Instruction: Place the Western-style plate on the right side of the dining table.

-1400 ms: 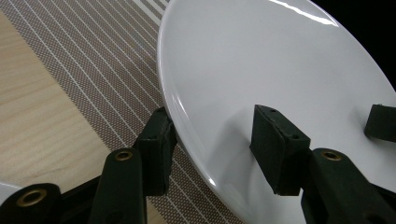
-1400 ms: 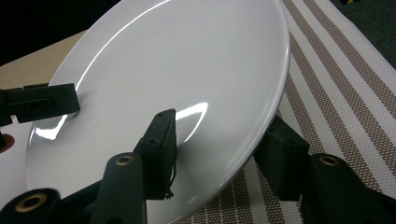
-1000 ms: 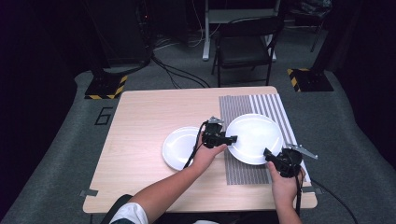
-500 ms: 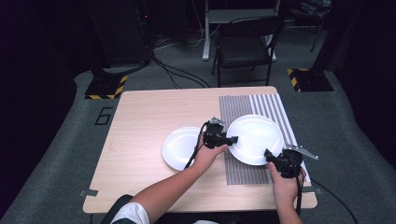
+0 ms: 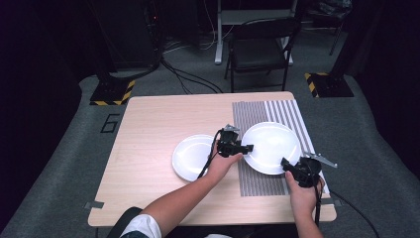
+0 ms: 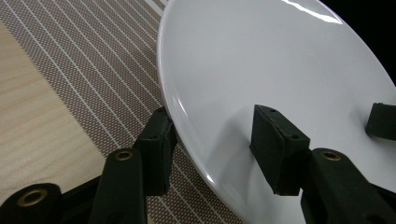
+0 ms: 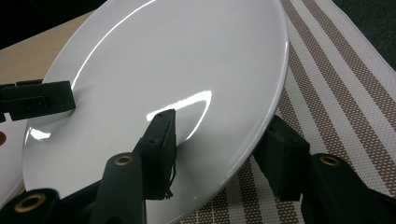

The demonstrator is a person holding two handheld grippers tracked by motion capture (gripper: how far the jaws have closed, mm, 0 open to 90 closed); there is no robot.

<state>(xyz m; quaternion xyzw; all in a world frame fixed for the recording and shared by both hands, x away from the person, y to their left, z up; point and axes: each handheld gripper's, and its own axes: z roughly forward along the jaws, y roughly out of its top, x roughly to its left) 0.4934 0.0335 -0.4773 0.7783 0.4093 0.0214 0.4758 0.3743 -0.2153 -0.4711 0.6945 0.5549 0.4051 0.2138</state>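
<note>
On the striped mat point(image 5: 287, 111) at the right side of the table point(image 5: 148, 129) sits a large white plate point(image 5: 272, 144), with a smaller white plate point(image 5: 190, 156) just beside it on the bare wood. The large plate looks glazed and rigid, so I judge it smooth and slippery, fairly heavy for its thin edge, and liable to chip or break if dropped; the rim is the only place to take hold, and two opposite points would keep it level. The left gripper point(image 6: 212, 140) straddles the rim at the plate's left edge, one jaw under the lip and one over the face, set wide with a clear gap above the surface. The right gripper point(image 7: 219, 149) straddles the near right rim likewise, its jaws spread apart, the inner pad near or touching the glaze; whether it presses I cannot tell. Neither has clamped yet.
</note>
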